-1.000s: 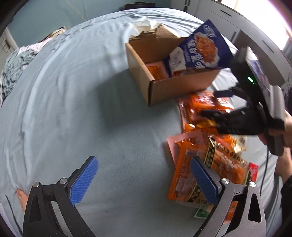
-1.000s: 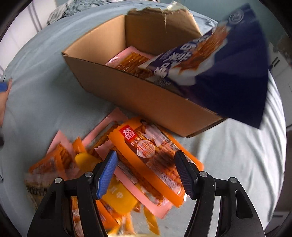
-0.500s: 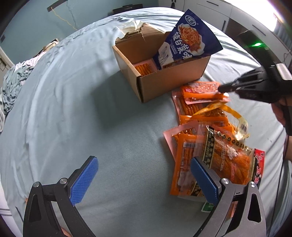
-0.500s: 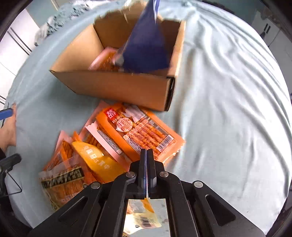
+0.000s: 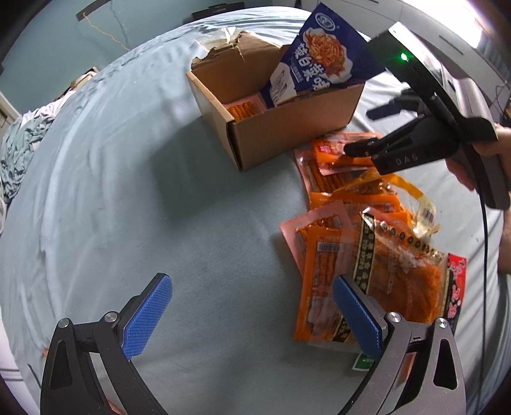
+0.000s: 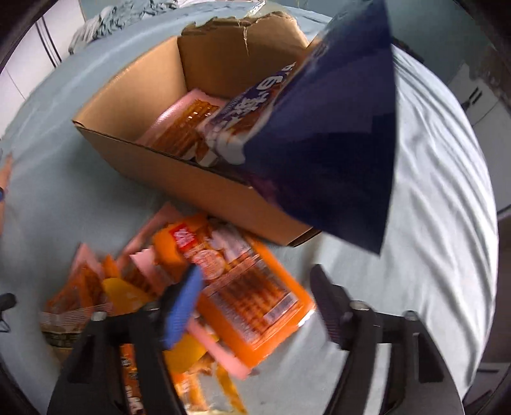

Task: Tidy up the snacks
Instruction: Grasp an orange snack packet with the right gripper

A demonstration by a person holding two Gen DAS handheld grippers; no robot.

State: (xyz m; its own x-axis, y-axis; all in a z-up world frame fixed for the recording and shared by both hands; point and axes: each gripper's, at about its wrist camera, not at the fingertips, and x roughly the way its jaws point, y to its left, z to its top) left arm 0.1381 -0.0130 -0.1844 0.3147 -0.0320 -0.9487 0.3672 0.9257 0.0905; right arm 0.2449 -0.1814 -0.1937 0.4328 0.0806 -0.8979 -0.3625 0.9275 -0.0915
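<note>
A cardboard box (image 5: 287,134) (image 6: 179,178) stands on the pale blue bedsheet (image 5: 143,198). In it are a pink packet (image 6: 182,127) and a tall dark blue snack bag (image 5: 319,60) (image 6: 335,143) that leans out over the rim. Several orange snack packets (image 5: 383,249) lie heaped in front of the box. My right gripper (image 6: 255,306) (image 5: 359,131) hovers over the top orange packet (image 6: 252,297); its jaws are opening, and the packet lies between them untouched. Open and holding nothing, my left gripper (image 5: 252,319) hangs over the sheet at the pile's left edge.
A person's hand (image 5: 479,159) holds the right gripper, with a black cable (image 5: 484,255) trailing down. Crumpled clothes (image 5: 19,150) lie at the bed's far left. White cabinets (image 5: 447,28) stand beyond the bed. Bare sheet stretches left of the box.
The right gripper, shut half a second ago, now has its jaws wide and has moved closer to the box over the orange packet. The left gripper stays open in much the same place.
</note>
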